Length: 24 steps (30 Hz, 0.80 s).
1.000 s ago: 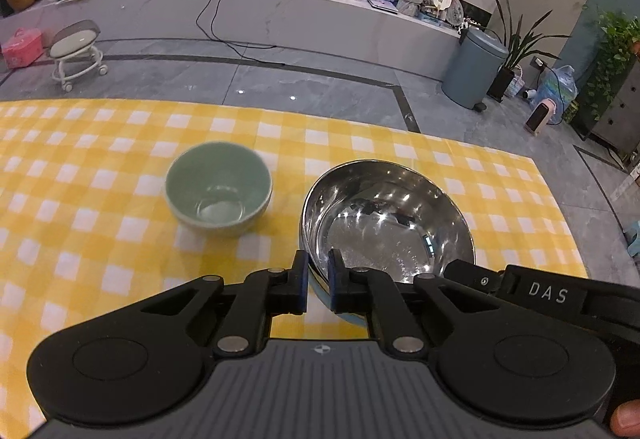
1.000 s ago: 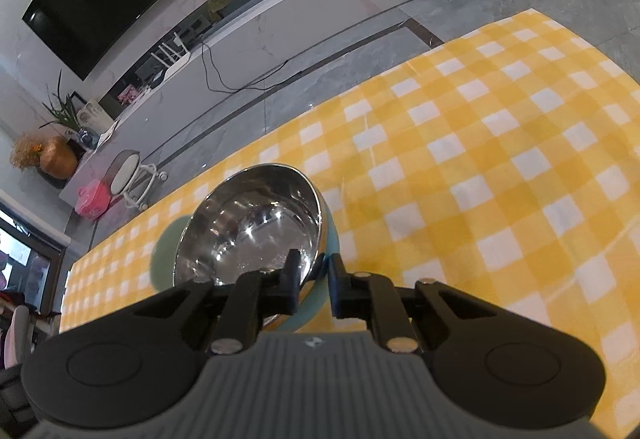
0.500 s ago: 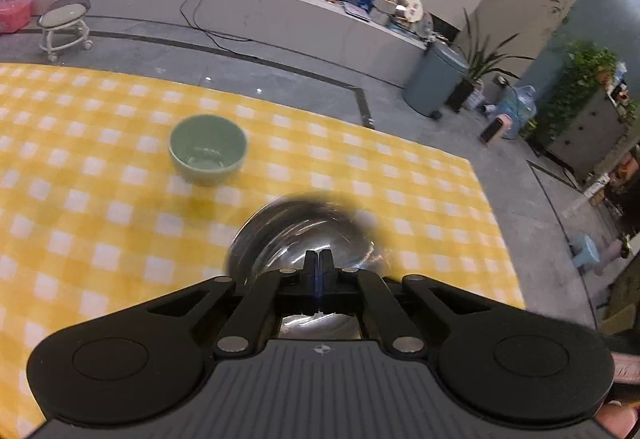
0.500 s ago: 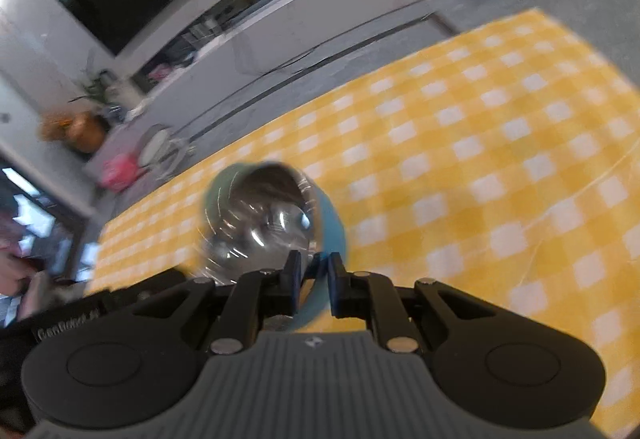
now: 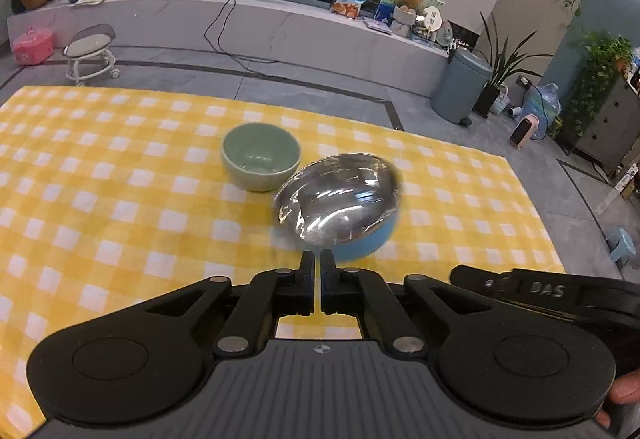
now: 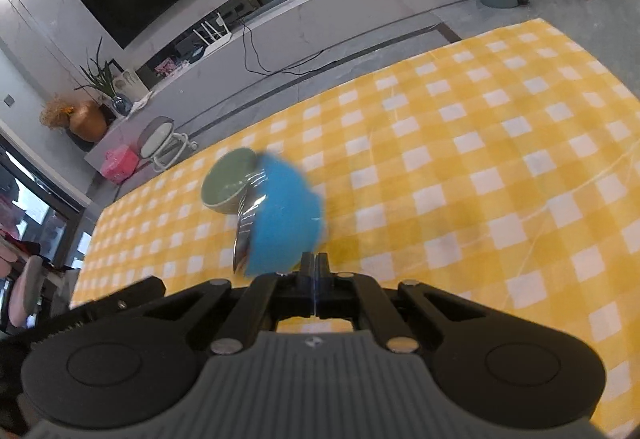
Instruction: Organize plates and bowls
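**Desk:** What have you got, biggest thing first?

**Me:** The yellow-and-white checked tablecloth [image 5: 120, 207] fills both my wrist views. On it, toward the far edge, is the steel bowl [image 5: 338, 199] with a blue outside. It is tipped up rather than sitting flat, and it is blurred. In my left view I look into its shiny inside. In my right view I see its blue shell side-on, with the rim facing 9 o'clock.

**Desk:** And the other bowl?

**Me:** The green bowl [image 5: 261, 157] stands upright at about 10 o'clock from the steel one. They are just beside each other, and in my right view they overlap, so I cannot tell if they touch.

**Desk:** Grippers?

**Me:** My left gripper [image 5: 316, 267] has its jaws drawn in to a hairline slit. The steel bowl's near edge is right at the tips, at 12 o'clock. I cannot tell if the rim is pinched there. My right gripper [image 6: 315, 267] is fully closed, pad against pad. The blue shell is at 11 o'clock, against its tips. I see nothing between the pads.
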Each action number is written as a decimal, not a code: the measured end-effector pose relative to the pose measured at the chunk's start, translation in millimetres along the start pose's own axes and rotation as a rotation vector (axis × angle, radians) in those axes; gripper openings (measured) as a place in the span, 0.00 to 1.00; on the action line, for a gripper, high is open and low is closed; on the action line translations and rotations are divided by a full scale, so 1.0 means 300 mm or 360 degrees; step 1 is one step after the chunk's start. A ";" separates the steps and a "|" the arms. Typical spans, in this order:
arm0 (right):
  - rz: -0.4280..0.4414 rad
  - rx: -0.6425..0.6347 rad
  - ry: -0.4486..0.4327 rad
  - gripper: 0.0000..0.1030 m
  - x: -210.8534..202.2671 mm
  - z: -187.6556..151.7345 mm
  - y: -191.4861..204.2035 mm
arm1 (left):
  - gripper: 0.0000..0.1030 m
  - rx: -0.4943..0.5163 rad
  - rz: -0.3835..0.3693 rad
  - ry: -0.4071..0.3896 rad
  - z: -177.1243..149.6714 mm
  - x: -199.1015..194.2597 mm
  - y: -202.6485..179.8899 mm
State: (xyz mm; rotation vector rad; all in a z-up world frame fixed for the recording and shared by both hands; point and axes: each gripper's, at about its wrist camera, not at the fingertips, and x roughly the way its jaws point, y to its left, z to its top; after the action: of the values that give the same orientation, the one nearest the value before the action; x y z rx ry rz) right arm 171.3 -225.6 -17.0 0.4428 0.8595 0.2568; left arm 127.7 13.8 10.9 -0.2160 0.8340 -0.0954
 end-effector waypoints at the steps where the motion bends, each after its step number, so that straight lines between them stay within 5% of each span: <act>1: 0.0006 0.0000 0.0005 0.00 0.002 0.000 0.004 | 0.03 -0.0007 0.0003 0.0001 0.002 0.009 0.007; 4: -0.0016 -0.0023 0.0007 0.01 0.012 0.001 0.006 | 0.07 -0.0014 0.0004 0.0007 0.000 0.027 0.020; 6: -0.0025 -0.0016 0.0014 0.02 0.021 0.004 -0.006 | 0.20 -0.0029 -0.0007 0.0016 0.005 0.044 0.029; 9: -0.0048 0.0035 0.0019 0.03 0.030 0.019 -0.037 | 0.22 -0.0055 -0.0045 0.0027 0.015 0.065 0.037; 15: -0.0071 0.0122 -0.0020 0.28 0.015 0.056 -0.090 | 0.34 -0.0067 -0.0091 0.0013 0.051 0.096 0.021; 24: -0.0125 0.0256 -0.0092 0.32 -0.028 0.102 -0.167 | 0.46 -0.0086 -0.0208 0.0048 0.076 0.155 -0.033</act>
State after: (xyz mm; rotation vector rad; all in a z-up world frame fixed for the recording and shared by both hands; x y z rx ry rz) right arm 191.8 -281.4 -17.7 0.5624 0.8418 0.1022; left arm 175.8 -0.2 -5.5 -0.3205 0.8529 -0.1996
